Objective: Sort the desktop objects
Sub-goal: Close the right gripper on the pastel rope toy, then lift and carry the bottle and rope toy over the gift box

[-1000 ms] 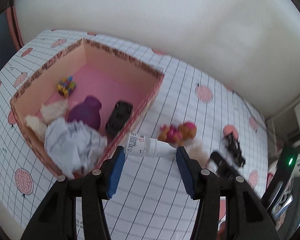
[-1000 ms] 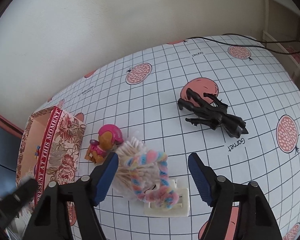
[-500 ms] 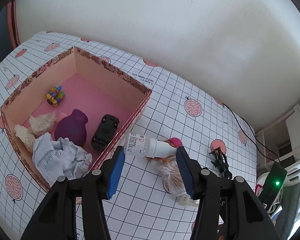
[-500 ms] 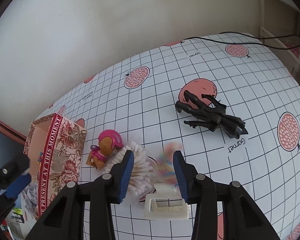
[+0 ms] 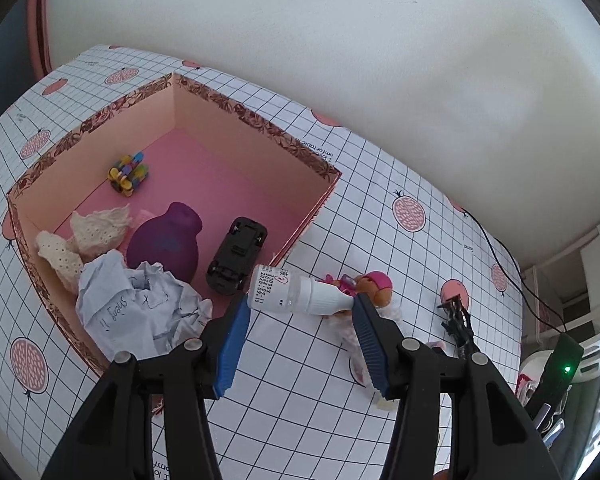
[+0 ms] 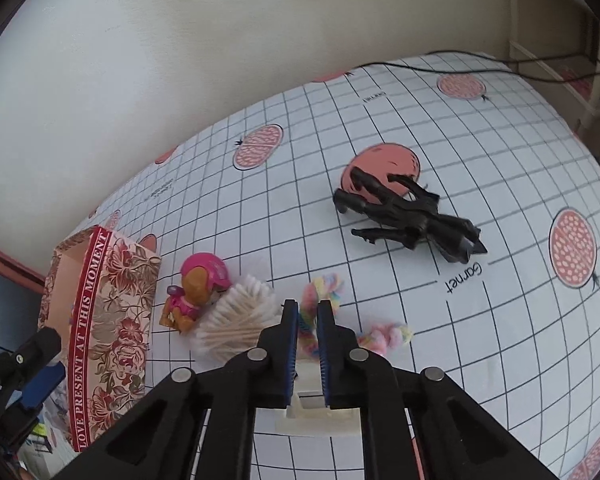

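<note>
My left gripper point(image 5: 300, 312) is shut on a small white dropper bottle point(image 5: 296, 294), held sideways above the near right corner of the pink floral box point(image 5: 256, 116). The box holds a purple vase point(image 5: 164, 244), a black toy car point(image 5: 238, 254), crumpled paper point(image 5: 136, 312), lace and a colourful bead cluster point(image 5: 128, 172). My right gripper point(image 6: 308, 316) is shut on a pastel braided rope toy point(image 6: 324, 296) on the tablecloth. A bundle of cotton swabs point(image 6: 236, 320) and a pink-helmeted puppy figure point(image 6: 196, 292) lie just left of it.
A black creature figure point(image 6: 408, 216) lies on the tablecloth to the right. A white plastic piece point(image 6: 316, 412) sits under the right gripper. A black cable point(image 6: 460, 64) runs along the far edge. The box's outer side point(image 6: 100, 320) shows at left.
The right gripper closed from wide open onto the rope toy. The left gripper rose with the bottle and now holds it over the box's corner.
</note>
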Motion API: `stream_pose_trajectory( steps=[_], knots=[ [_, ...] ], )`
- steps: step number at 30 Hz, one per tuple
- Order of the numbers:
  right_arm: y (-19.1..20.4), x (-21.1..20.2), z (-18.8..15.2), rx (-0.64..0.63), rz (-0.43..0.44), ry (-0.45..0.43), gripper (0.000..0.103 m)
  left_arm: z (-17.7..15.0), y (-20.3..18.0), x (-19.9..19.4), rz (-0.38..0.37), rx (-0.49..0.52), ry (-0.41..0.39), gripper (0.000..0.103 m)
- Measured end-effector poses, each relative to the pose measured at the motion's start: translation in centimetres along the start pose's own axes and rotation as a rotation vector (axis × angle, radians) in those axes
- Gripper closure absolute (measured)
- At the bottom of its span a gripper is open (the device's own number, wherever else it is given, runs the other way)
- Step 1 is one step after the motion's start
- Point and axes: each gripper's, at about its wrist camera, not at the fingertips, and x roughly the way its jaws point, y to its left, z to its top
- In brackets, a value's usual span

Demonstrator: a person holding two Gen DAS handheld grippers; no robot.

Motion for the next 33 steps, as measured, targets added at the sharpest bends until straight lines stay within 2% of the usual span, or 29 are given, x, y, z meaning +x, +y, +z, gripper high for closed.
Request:
stream_pose_trajectory(
  steps=[9,12,15,19,22,26,33],
  knots=[
    [-0.2,-1.3,0.4,0.025,0.033,-0.045,0.096,-0.2,0.1,0.1,-0.009,-0.01,0.003,0.049],
    [0.0,-3.7,1.0,0.034,0.064,-0.118,0.096,-0.2,0.4,0.0,-0.016,-0.021,-0.003,0.049],
    [0.9,-7.2,1.7,0.013,0.115,-0.237,0.096,-0.1,0.6,-0.2,-0.022,-0.031,-0.014,0.048],
    [2.3,-9.6,2.0,-0.033,0.145,-0.314,0.096,0.0,0.9,-0.8,-0.04,-0.044,-0.04,0.049],
    [3.2,-10.3,2.2,-0.05,0.166,-0.333,0.096,0.1,0.8,-1.3,-0.042,-0.045,-0.065,0.049],
    [4.5,-10.5,2.1,-0.078,0.173,-0.339,0.096,0.3,0.5,-1.9,-0.094,-0.045,-0.07,0.049],
    [6.3,-10.4,1.2,-0.123,0.222,-0.34,0.096,0.9,1.5,-4.0,-0.09,-0.054,-0.144,0.049]
  ],
)
